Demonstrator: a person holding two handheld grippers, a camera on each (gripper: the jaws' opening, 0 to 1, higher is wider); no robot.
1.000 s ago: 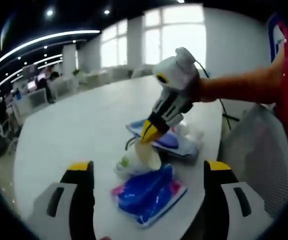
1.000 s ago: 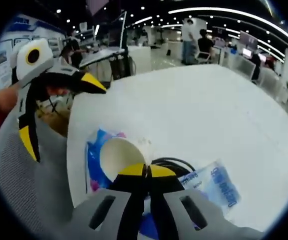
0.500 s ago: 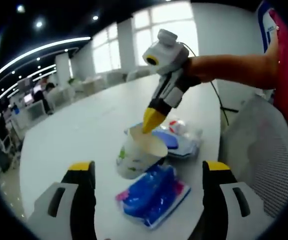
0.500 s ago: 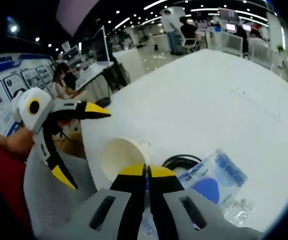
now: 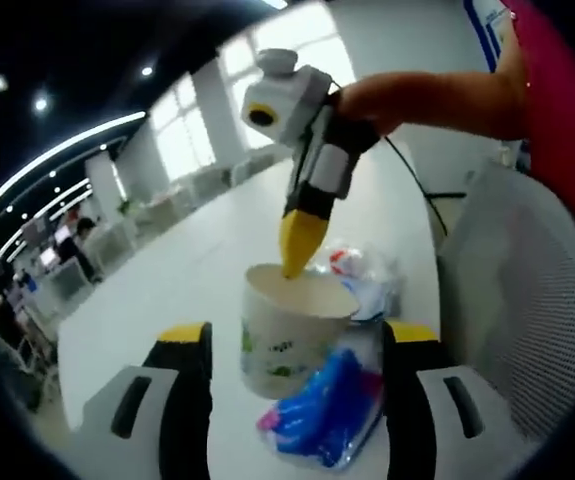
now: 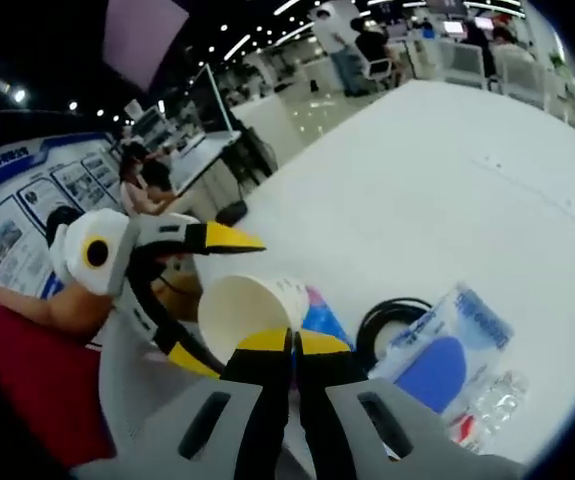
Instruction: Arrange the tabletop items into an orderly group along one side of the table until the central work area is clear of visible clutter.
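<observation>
Paper cup point(image 5: 292, 330) sits mid-frame in the left gripper view, lifted off the table point(image 5: 167, 300) and hanging from the right gripper point(image 5: 300, 245), whose yellow tips are pinched on the cup's rim; in the right gripper view the cup point(image 6: 247, 312) is just above the closed tips point(image 6: 292, 345). Left gripper point(image 5: 292, 345) is spread wide, nothing in it, cup between its jaws. Risks as I see them: a rim-only pinch on thin paper can buckle or slip, dropping the cup onto the blue-pink packet point(image 5: 332, 415) below; swinging it could clip the left jaws or the clear bag point(image 5: 362, 275) behind. The black cable point(image 6: 392, 320) and blue pouch point(image 6: 447, 355) are near enough to snag. Versus a second ago: cup was tipped low on the packets, now it's upright and raised, closer to my left camera.
</observation>
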